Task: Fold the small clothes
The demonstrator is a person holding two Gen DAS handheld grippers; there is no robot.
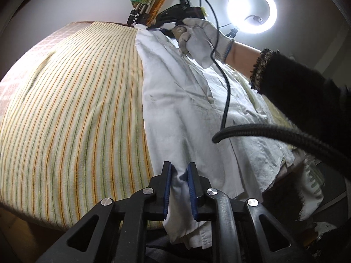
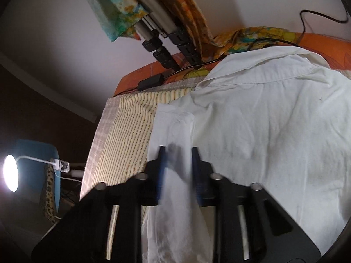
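Observation:
A white collared shirt (image 1: 175,109) lies lengthwise on a bed covered by a yellow-and-green striped cloth (image 1: 76,109). My left gripper (image 1: 179,168) is shut on a bunched fold at the shirt's near edge, with fabric filling the gap between the blue pads (image 1: 167,186). At the far end, a gloved hand (image 1: 197,41) holds my right gripper (image 1: 151,28), pinched on the shirt's corner. In the right wrist view, which is blurred, the right gripper (image 2: 178,151) has a folded strip of the shirt (image 2: 263,120) between its fingers. The collar (image 2: 252,65) lies beyond it, and the striped cloth (image 2: 129,131) shows to the left.
A ring light (image 1: 251,14) glows above. A thin black cable (image 1: 226,100) and a thick braided hose (image 1: 285,135) hang across the shirt beside a dark fuzzy sleeve (image 1: 307,100). Tripod legs (image 2: 166,50), a power adapter (image 2: 150,83) and an orange patterned cloth (image 2: 252,35) sit at the bed's far edge.

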